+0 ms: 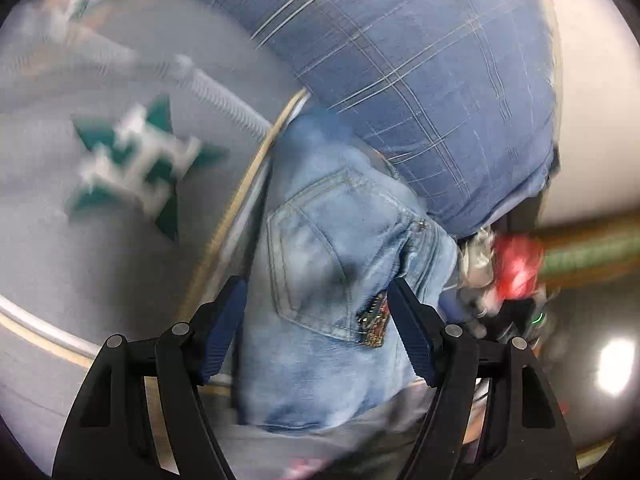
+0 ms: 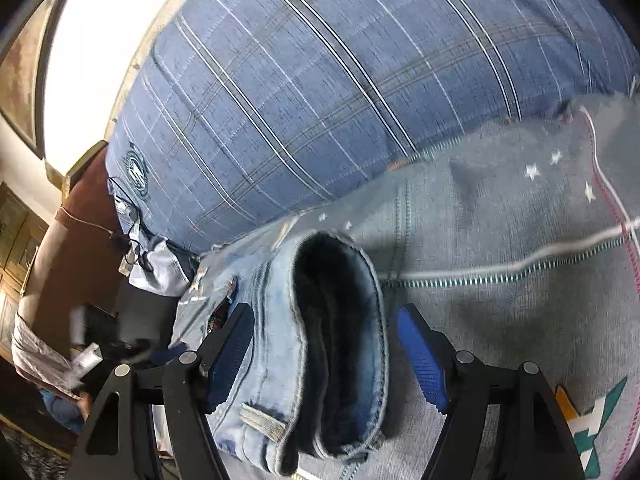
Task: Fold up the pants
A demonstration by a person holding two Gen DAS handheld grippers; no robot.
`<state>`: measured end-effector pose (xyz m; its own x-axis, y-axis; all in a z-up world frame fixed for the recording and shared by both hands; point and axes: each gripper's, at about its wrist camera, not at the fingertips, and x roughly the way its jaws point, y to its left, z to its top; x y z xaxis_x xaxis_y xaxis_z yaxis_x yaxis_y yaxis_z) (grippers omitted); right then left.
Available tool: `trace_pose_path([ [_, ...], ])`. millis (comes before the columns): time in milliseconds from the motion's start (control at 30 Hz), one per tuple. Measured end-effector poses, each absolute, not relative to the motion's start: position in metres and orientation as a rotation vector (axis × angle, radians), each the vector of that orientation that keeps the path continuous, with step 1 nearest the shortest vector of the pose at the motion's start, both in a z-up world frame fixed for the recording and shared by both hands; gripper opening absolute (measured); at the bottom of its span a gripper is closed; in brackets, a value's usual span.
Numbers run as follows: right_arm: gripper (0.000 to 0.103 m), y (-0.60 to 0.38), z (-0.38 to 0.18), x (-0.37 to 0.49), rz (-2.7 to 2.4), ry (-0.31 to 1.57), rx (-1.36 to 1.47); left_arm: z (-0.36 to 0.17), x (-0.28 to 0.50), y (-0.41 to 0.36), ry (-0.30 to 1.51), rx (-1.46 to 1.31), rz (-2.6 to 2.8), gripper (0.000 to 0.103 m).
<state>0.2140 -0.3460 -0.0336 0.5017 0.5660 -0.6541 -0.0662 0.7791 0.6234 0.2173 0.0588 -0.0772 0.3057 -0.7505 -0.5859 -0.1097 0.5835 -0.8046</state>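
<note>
A grey bedspread (image 1: 80, 264) filled the left wrist view's left side, its green star print (image 1: 136, 168) smeared by motion blur, and in the right wrist view the same grey cover (image 2: 500, 240) ran off the right edge. Behind it a big blue plaid pillow (image 2: 320, 92) took up the upper part of both views, its far end cut off by the lens rim. The light denim pants (image 1: 332, 280) lay bunched on the bedspread just in front of the pillow, and how many folds they held could not be told. In the left wrist view the back pocket faced up between the spread jaws of the left gripper (image 1: 316, 320); the cloth reached both blue pads, yet nothing looked pinched. In the right wrist view a rolled hem or waist opening of the pants (image 2: 340, 320), dark inside, sat between the wide-open jaws of the right gripper (image 2: 324, 344), close by the left pad and clear of the right one. A red blurred object (image 1: 518, 268) past the pillow's edge was too smeared to name
</note>
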Motion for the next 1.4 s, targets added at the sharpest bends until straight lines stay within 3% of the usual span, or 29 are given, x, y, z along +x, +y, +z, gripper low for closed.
trace_pose_path([
  [367,0.072,-0.338,-0.098,0.229,0.439,1.218,0.68,-0.097,0.221,0.036,1.291,-0.794,-0.475,0.073],
  [433,0.067,-0.338,-0.093,0.227,0.435,1.19,0.672,-0.107,0.218,0.044,1.304,-0.867,-0.474,0.072],
  [500,0.054,-0.337,-0.094,0.223,0.471,1.191,0.719,-0.111,0.219,0.05,1.308,-0.924,-0.484,0.072],
  [567,0.051,-0.331,-0.1,0.218,0.519,1.22,0.745,-0.108,0.216,0.052,1.3,-0.93,-0.503,0.064],
  [867,0.051,-0.325,-0.106,0.215,0.538,1.224,0.764,-0.108,0.215,0.043,1.289,-0.945,-0.485,0.061],
  [1000,0.041,-0.322,-0.099,0.211,0.545,1.208,0.741,-0.098,0.209,0.046,1.249,-0.97,-0.496,0.059],
  [1133,0.039,-0.319,-0.101,0.212,0.529,1.229,0.708,-0.105,0.215,0.039,1.283,-0.92,-0.454,0.059],
  [1167,0.034,-0.317,-0.102,0.213,0.517,1.231,0.701,-0.107,0.215,0.041,1.283,-0.932,-0.438,0.058],
  [1233,0.028,-0.314,-0.095,0.211,0.52,1.203,0.663,-0.098,0.213,0.044,1.25,-0.924,-0.452,0.033],
  [1400,0.021,-0.293,-0.064,0.199,0.578,1.08,0.543,-0.062,0.205,0.054,1.127,-0.859,-0.47,0.024],
])
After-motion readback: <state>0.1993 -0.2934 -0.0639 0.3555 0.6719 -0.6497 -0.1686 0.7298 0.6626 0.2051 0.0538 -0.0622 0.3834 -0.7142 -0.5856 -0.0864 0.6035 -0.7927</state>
